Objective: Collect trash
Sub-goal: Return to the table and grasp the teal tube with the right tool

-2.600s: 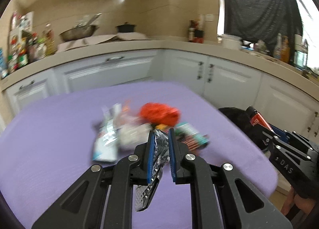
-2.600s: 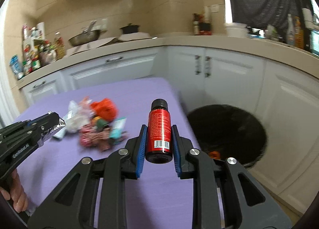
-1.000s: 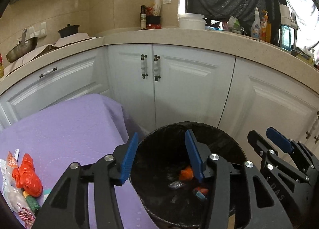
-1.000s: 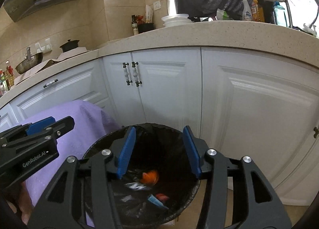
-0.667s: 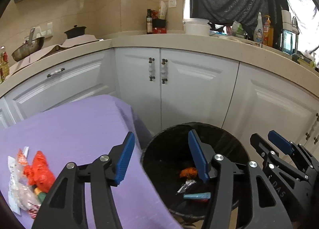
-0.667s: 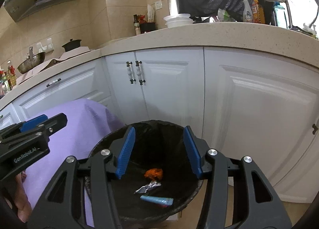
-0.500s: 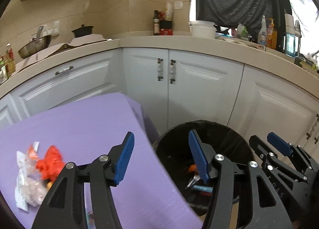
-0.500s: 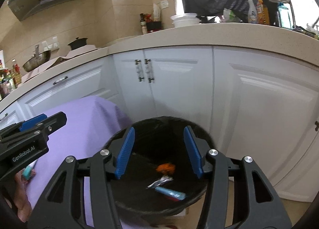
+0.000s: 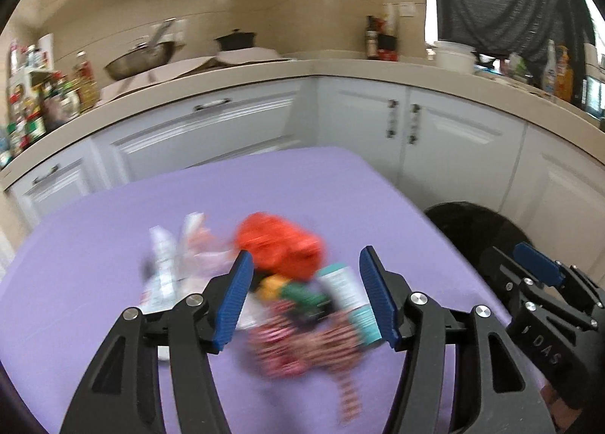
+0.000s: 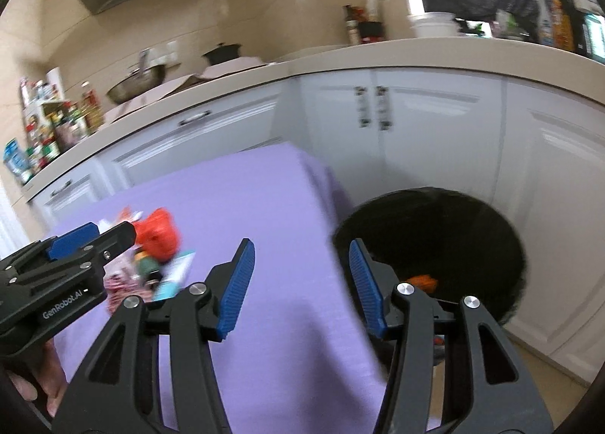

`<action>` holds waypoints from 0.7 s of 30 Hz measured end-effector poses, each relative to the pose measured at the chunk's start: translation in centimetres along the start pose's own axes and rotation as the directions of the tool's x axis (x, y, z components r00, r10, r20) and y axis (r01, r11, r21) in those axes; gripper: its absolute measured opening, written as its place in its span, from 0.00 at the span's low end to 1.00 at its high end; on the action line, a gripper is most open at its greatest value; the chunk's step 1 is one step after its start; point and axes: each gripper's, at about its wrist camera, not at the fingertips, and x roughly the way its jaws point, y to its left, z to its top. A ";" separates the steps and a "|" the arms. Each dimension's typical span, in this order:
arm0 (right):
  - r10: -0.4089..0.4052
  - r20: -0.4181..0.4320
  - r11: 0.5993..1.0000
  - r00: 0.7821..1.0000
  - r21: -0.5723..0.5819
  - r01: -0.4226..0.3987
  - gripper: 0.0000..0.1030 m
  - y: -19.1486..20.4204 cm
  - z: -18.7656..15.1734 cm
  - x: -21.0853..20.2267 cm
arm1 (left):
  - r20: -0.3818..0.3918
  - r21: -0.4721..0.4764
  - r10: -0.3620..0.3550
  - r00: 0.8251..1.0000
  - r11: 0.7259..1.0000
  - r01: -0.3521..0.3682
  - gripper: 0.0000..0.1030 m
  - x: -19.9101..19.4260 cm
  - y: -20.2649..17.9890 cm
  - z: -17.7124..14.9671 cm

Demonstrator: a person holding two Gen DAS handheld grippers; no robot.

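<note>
both wrist views look down across the purple table (image 9: 113,245), sharing it.

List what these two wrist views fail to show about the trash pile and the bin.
- Trash pile, left wrist view: motion blur; wrappers can't be counted or read.
- Same pile, right wrist view: partly hidden behind the left gripper.
- Bin, right wrist view: contents mostly dark; the right gripper covers the near rim.
- Bin, left wrist view: inside unseen.

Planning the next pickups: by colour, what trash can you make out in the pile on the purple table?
Blurred, so approximate:
Orange-red crumpled bag: 1
White wrappers: 2
Teal-and-white packet: 1
Red-and-white striped wrapper: 1
Small yellow piece: 1
Small green piece: 1
Total: 7
</note>
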 end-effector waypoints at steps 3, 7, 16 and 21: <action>0.044 -0.018 0.999 0.999 -0.031 -0.045 0.49 2.8 -0.3 0.1 | -0.006 -0.020 0.044 0.999 0.999 -0.044 0.56 -0.6 2.4 -0.9; 0.080 -0.041 0.994 0.996 -0.069 -0.082 0.49 5.7 -0.9 0.1 | -0.013 -0.043 0.092 0.996 0.995 -0.092 0.56 -1.3 5.2 -1.9; 0.063 -0.101 0.988 0.993 -0.134 -0.077 0.49 9.4 -1.8 1.2 | -0.039 -0.107 0.138 0.990 0.984 -0.142 0.56 -1.9 9.6 -3.6; 0.042 -0.132 0.985 0.990 -0.159 -0.063 0.35 10.1 -1.9 1.9 | -0.047 -0.127 0.149 0.988 0.980 -0.154 0.56 -1.9 11.0 -4.0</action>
